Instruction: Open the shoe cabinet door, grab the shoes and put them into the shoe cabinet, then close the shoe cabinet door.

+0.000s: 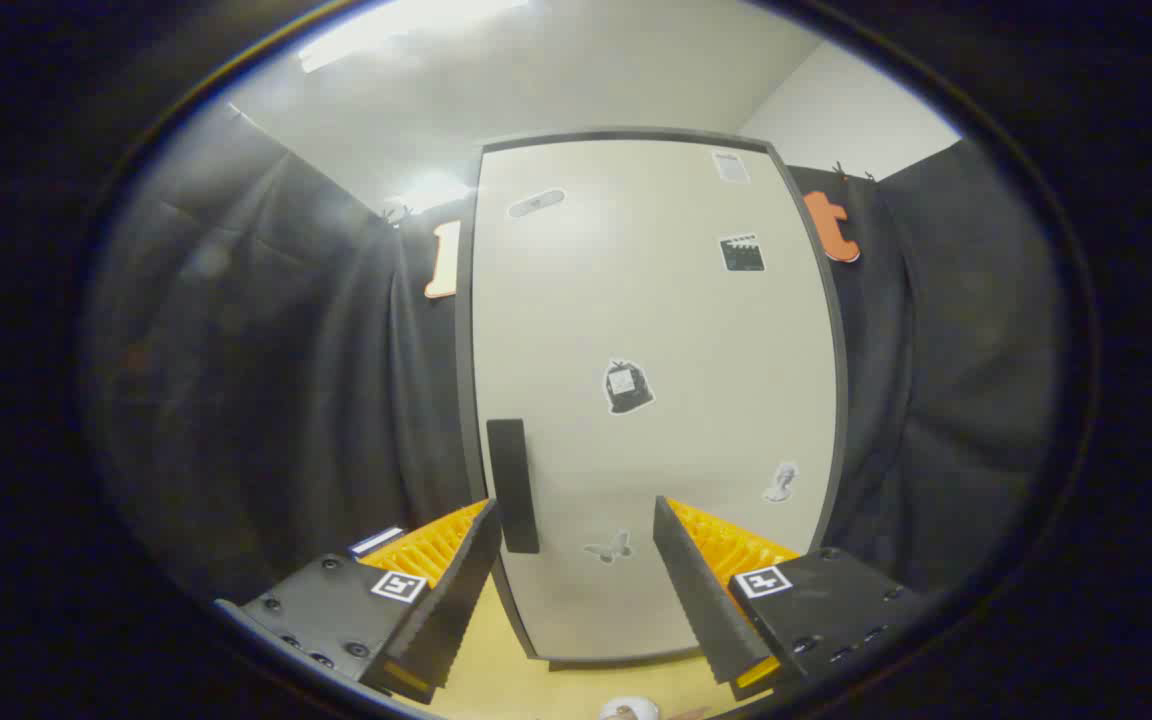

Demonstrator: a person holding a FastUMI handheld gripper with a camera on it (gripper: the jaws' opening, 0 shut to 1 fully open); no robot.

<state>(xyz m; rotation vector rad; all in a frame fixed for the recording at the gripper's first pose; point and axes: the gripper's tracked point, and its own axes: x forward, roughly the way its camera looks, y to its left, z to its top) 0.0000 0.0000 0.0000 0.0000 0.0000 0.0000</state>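
So the gripper (576, 520) is hanging in front of the shoe cabinet (656, 400) with its fingers spread wide and gripping nothing. The cabinet door (636, 300) is sitting shut, pale with a dark frame running round its edges and a few stickers (628, 387) on it. The dark vertical handle (513, 485) is showing near the door's left edge, just ahead of the left finger (456, 585). Black cloth is hanging on both sides, and a strip of wooden floor (496, 670) is showing under the door. Something small and white (629, 709) is peeking up below the fingers, too cut off to identify.

Gripper (576, 520) jaws wide apart, empty
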